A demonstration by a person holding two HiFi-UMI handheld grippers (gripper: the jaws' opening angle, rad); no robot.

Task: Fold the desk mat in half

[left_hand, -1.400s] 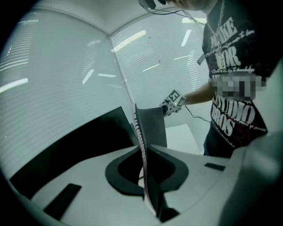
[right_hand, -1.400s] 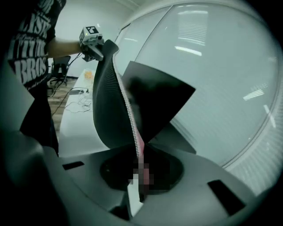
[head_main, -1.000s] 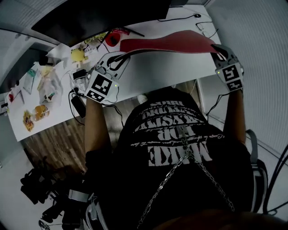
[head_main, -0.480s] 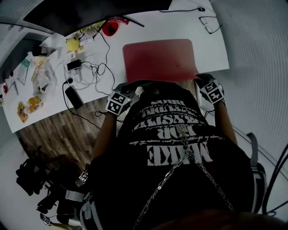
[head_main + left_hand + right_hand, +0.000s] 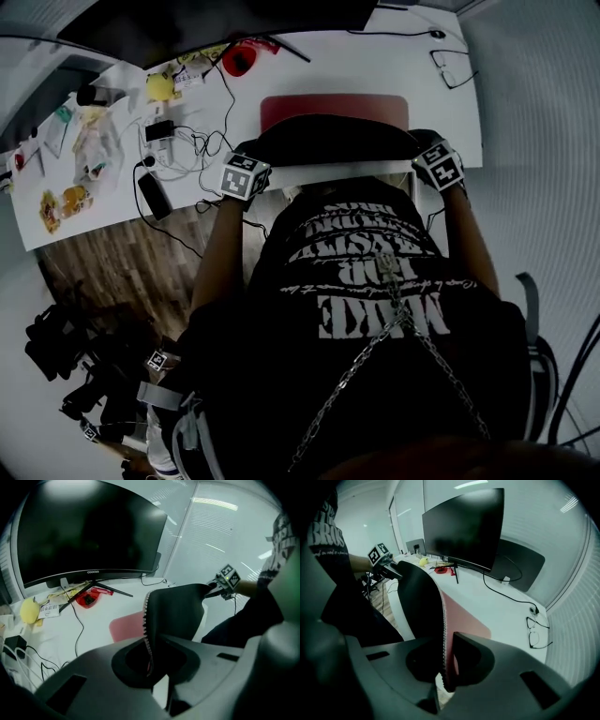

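Observation:
The desk mat is red on top [image 5: 333, 105] and black underneath [image 5: 337, 141]. It lies on the white desk [image 5: 375, 66], and its near part arches up between my two grippers with the black side showing. My left gripper [image 5: 257, 157] is shut on the mat's left corner, where the stitched edge [image 5: 148, 634] runs between the jaws [image 5: 150, 660]. My right gripper [image 5: 419, 142] is shut on the right corner, with the mat's edge [image 5: 443, 634] clamped in it [image 5: 444, 667]. Each gripper view shows the other gripper: right [image 5: 220, 585], left [image 5: 389, 568].
A dark curved monitor [image 5: 89, 531] stands at the desk's back, with a red object [image 5: 238, 59] and a yellow one [image 5: 160, 86] near its foot. Cables and a power adapter [image 5: 153, 195] lie left of the mat. Glasses [image 5: 455, 67] lie at the right. My torso fills the near side.
Both grippers have come down from high over the desk toward its near edge, carrying the mat. It showed red before; its black underside now arches up between the grippers.

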